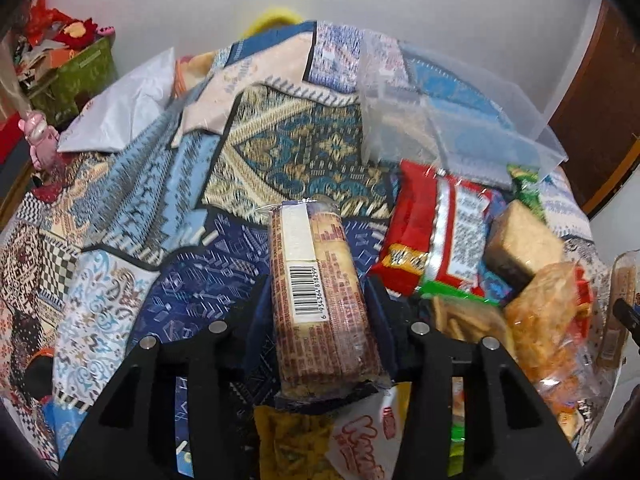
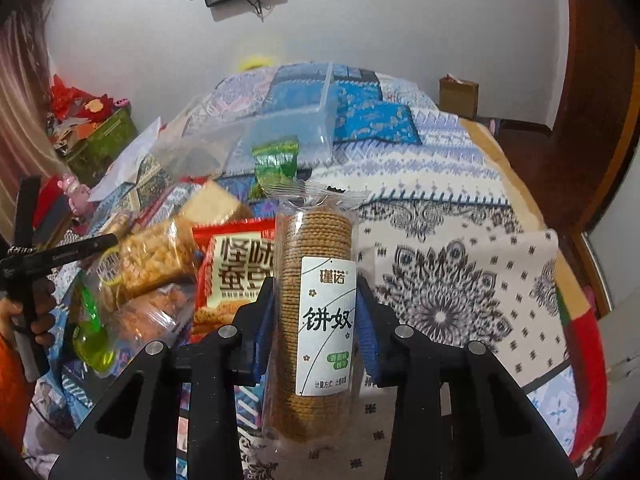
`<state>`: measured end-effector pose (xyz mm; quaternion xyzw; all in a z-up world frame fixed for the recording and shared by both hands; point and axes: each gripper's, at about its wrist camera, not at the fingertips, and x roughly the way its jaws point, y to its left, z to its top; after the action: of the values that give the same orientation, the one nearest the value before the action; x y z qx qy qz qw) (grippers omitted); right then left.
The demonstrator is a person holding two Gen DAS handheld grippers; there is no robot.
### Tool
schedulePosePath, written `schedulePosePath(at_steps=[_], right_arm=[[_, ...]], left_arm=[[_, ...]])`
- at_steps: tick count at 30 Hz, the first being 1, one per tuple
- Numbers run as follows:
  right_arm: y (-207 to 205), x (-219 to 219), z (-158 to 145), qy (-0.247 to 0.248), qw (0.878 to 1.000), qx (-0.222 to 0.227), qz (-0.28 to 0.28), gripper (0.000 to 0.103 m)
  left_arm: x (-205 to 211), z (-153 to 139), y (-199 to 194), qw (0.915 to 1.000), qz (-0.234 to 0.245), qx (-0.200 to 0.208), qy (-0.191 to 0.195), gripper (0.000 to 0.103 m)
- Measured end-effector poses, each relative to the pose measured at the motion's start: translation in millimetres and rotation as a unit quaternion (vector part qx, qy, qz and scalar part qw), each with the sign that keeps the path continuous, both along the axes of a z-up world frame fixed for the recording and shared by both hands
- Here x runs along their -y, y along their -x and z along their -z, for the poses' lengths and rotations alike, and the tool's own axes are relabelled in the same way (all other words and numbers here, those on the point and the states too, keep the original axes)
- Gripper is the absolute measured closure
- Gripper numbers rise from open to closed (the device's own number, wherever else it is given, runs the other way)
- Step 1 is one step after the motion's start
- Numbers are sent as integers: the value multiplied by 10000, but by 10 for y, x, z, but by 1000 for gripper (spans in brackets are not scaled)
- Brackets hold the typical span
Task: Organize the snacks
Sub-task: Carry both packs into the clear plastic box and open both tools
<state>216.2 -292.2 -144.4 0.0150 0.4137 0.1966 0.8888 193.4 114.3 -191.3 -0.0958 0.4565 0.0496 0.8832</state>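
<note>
My left gripper point(image 1: 318, 292) is shut on a long biscuit pack point(image 1: 320, 292) with a barcode, held above a patterned bedspread point(image 1: 280, 152). My right gripper point(image 2: 316, 300) is shut on a clear sleeve of round crackers point(image 2: 316, 320) with a white label. A pile of snacks lies between them: a red packet point(image 1: 436, 236), a tan wafer block point(image 1: 520, 244), an orange snack bag point(image 1: 548, 320), and a red bean snack bag point(image 2: 236, 268). A clear plastic bin point(image 1: 460, 120) stands tilted behind the pile, and it also shows in the right wrist view point(image 2: 280, 128). A green packet point(image 2: 276, 162) lies at its front.
A white plastic bag point(image 1: 128, 108) lies at the bed's far left. A green box of red decorations point(image 1: 76, 76) stands beyond the bed. A wooden door point(image 1: 600, 112) is on the right. The other gripper's handle point(image 2: 28, 256) shows at the left of the right wrist view.
</note>
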Motion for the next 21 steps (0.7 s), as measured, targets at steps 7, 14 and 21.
schedulePosePath(at_steps=[7, 14, 21], right_arm=[[-93, -87, -214, -84, 9994, 347, -26, 70], [-253, -227, -488, -156, 9968, 776, -90, 71], [-447, -378, -757, -155, 9926, 1199, -128, 71]], left_arm=[[7, -387, 54, 9989, 32, 474, -41, 57], [52, -690, 16, 9964, 91, 836, -49, 57], [98, -931, -102, 9936, 141, 1122, -84, 57]])
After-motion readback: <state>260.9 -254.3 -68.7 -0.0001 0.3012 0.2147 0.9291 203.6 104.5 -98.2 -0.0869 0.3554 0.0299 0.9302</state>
